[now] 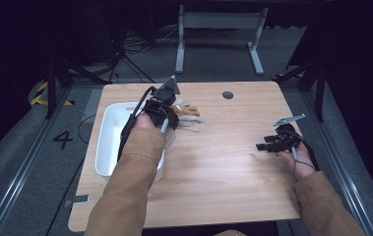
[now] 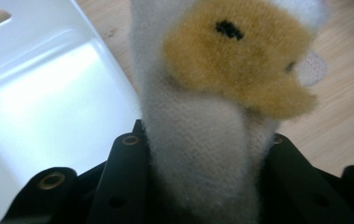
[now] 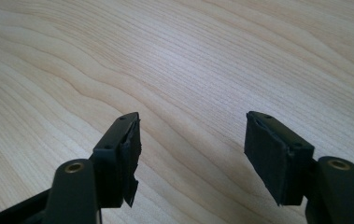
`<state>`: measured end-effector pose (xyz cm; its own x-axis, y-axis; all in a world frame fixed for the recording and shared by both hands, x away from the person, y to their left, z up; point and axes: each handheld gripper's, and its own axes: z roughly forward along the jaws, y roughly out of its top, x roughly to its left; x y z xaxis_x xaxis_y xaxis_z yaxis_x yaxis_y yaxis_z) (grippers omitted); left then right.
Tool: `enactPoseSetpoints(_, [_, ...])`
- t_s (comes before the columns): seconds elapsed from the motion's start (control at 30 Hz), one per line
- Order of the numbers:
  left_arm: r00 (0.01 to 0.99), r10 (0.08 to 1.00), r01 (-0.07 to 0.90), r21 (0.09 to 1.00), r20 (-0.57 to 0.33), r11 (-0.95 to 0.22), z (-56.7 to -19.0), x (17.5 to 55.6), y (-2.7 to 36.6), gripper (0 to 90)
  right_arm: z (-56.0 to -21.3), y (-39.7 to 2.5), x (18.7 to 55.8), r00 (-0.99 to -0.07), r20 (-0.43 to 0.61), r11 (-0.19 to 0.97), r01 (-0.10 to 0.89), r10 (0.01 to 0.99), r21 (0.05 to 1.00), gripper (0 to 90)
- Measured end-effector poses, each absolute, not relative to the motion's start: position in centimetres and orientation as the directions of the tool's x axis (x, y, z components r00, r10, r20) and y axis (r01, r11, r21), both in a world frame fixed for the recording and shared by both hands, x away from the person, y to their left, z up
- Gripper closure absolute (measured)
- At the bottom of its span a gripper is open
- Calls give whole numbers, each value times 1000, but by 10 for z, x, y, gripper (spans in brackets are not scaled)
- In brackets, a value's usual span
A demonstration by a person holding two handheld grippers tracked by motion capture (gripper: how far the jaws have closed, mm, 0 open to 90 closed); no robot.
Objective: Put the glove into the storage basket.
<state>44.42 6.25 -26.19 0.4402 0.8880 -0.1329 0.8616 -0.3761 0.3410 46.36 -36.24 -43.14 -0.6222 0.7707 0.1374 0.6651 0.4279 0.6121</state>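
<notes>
The left gripper (image 1: 170,110) has its jaws clenched on a plush toy (image 2: 221,93), holding it just right of the white bin (image 1: 106,142), so the coming move turns on a short carry to the left over the rim. The toy's long axis runs forward from the jaws, face end farthest out, pointing right across the counter (image 1: 223,167). The right gripper (image 3: 191,154) rests well apart with its jaws released and nothing between them.

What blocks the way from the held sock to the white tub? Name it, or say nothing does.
Nothing visible does. The left gripper is shut on the sock, held right beside the white tub. In the left gripper view the tub's bare inside lies next to the sock, with no other thing between them. The right gripper sits far off, open.
</notes>
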Motion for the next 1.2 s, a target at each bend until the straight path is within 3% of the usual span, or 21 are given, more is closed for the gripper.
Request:
enactPoseSetpoints(0.63, [245,958,917,356,-150,-179,-260,437,99,686,-422,-360,457,-639,131,432,643,758,632,369])
enactPoseSetpoints(0.77, [152,974,940,328,-166,-91,-263,440,103,686,-421,-361,456,-635,130,430,645,762,632,369])
enactPoseSetpoints(1.2, [28,982,939,343,-186,38,-265,442,119,685,-424,-360,457,-641,136,432,643,756,632,369])
